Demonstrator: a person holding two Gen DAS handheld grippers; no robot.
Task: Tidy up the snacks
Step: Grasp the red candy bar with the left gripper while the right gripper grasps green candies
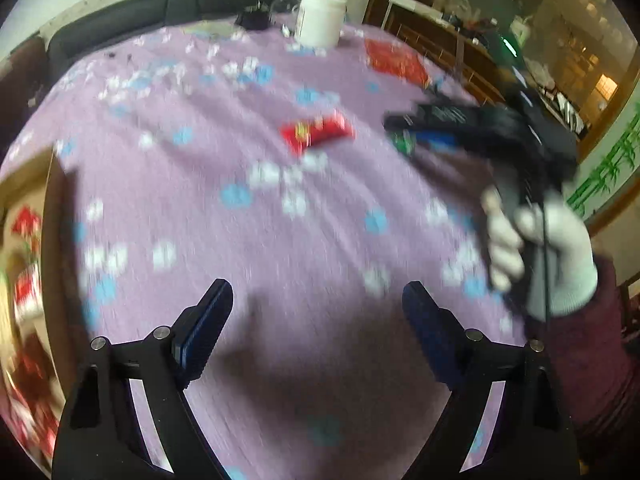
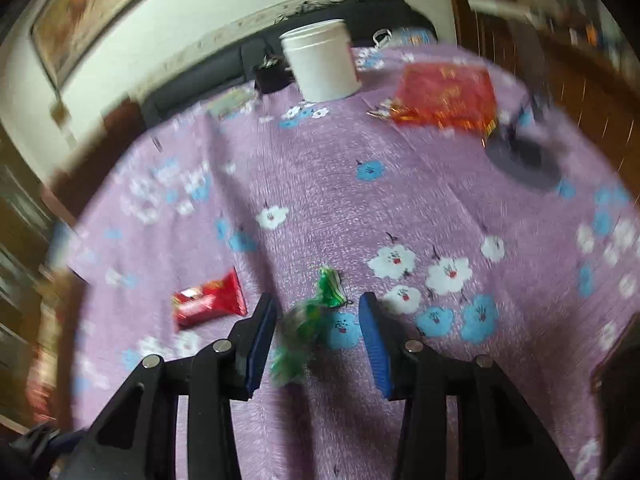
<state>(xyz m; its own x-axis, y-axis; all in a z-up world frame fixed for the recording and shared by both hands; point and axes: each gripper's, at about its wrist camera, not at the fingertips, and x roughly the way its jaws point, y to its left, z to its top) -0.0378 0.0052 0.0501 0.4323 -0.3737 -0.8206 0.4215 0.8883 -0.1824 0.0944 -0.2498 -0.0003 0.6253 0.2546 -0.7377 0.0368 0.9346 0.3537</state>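
A small red snack packet (image 1: 316, 134) lies mid-table on the purple flowered cloth (image 1: 248, 216); it also shows in the right wrist view (image 2: 210, 300). A green wrapped candy (image 2: 310, 320) lies between the open fingers of my right gripper (image 2: 318, 334), which does not grip it. In the left wrist view the right gripper (image 1: 404, 136) reaches in from the right over that green candy (image 1: 404, 144), held by a white-gloved hand (image 1: 536, 248). My left gripper (image 1: 318, 312) is open and empty above the cloth.
A white jar (image 1: 320, 20) stands at the table's far edge, and shows too in the right wrist view (image 2: 322, 62). A large red bag (image 2: 444, 96) lies far right, beside a dark round base (image 2: 524, 160). A box of red snacks (image 1: 24, 280) sits past the left edge.
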